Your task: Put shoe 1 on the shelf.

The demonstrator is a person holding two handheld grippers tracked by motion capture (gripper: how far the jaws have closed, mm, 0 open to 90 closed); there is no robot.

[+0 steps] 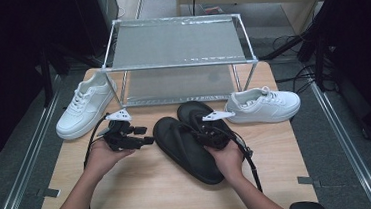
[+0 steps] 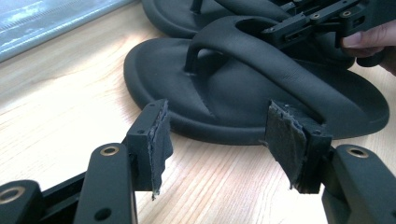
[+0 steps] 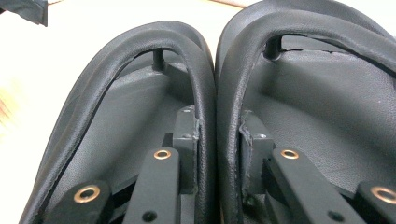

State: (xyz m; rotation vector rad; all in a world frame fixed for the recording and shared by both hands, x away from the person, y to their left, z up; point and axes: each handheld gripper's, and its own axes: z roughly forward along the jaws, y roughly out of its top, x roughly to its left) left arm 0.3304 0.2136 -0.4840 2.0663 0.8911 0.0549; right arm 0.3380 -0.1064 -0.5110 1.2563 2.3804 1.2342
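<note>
Right claw [image 3: 217, 135] clamped on inner straps of both flip-flops [image 1: 187, 147], pinching them together on the worktop [image 1: 144, 183]. Left claw [image 2: 215, 140] open, empty, beside them.

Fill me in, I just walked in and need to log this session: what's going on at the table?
A person is gathering a pair of black flip-flops on a wooden table. The right tongs pinch the two neighbouring straps together, one from each sandal. The left tongs hover open just beside the nearer sandal, holding nothing. A white sneaker sits at each side of a metal rack at the back.
</note>
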